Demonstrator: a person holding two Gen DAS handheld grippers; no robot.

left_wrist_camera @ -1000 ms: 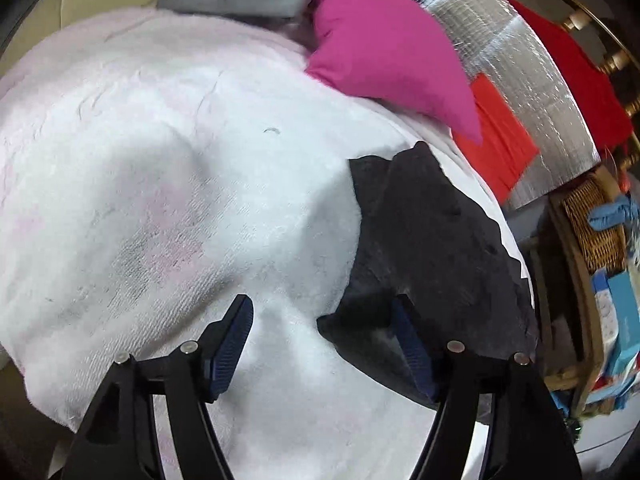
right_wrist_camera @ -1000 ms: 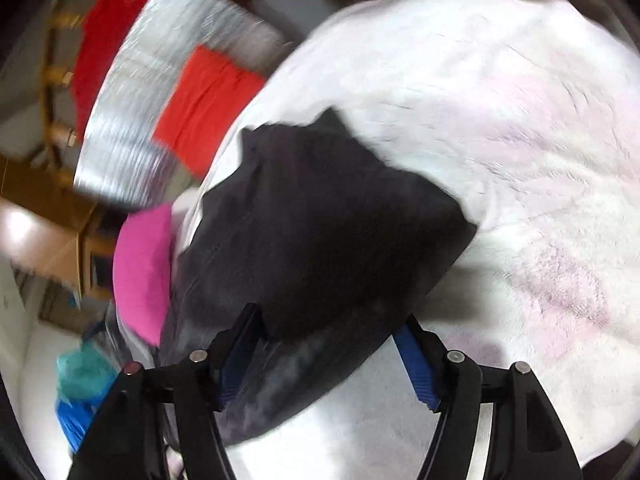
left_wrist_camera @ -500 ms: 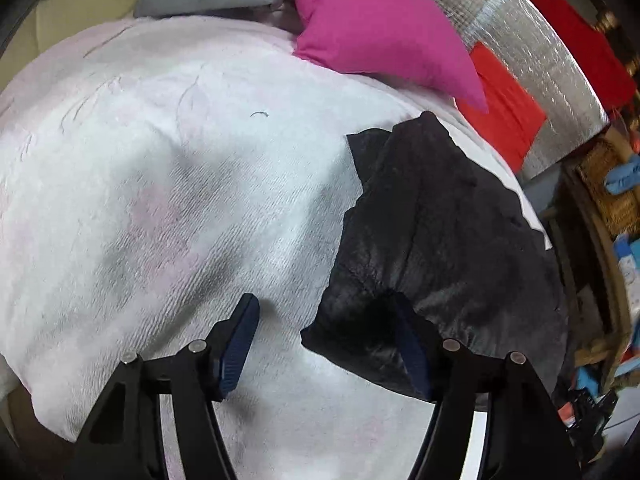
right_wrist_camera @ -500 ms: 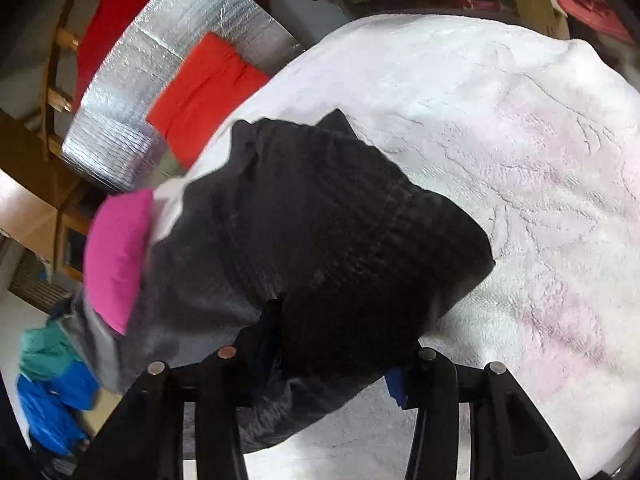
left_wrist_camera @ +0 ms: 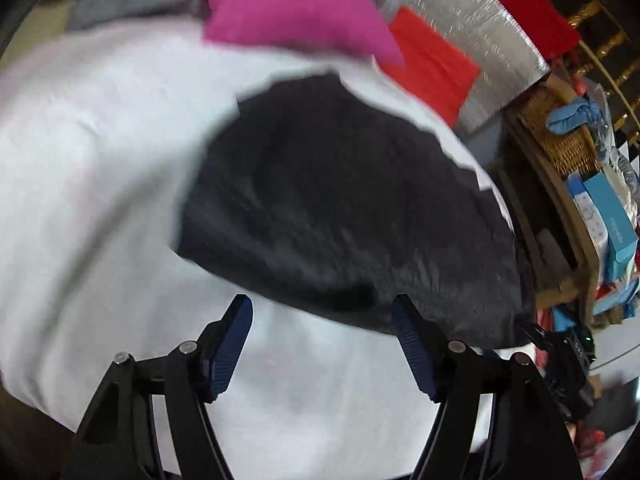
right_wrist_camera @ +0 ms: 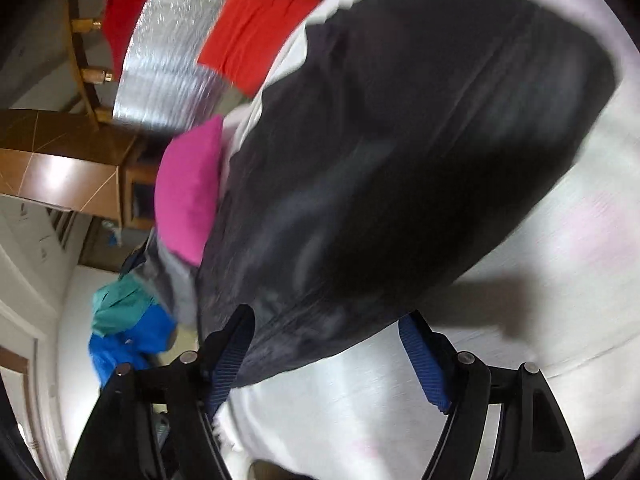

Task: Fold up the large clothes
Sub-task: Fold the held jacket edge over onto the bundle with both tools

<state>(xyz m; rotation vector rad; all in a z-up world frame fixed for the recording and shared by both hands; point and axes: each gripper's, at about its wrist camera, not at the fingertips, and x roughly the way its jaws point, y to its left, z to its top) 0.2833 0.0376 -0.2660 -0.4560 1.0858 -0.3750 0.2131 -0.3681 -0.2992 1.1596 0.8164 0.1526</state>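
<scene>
Black garment (left_wrist_camera: pixel 344 208) lies bunched on the white towel-like cover (left_wrist_camera: pixel 92 184), between both tools.

Left gripper (left_wrist_camera: pixel 322 344) fingers spread, opening, empty, hovering just short of its near edge. Right gripper (right_wrist_camera: pixel 326 354) fingers are opening too; the hem sags between them, apparently released so the cloth settles flat for the next fold. A pink cushion (left_wrist_camera: pixel 288 4) sits beyond.

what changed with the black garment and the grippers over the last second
The right gripper closed on the black garment's edge half a second ago; its jaws are now opening, the edge between them. The left gripper backed off, jaws opening, both fingers now on the white blanket short of the garment. The pink pillow and red cloth stayed put.
</scene>
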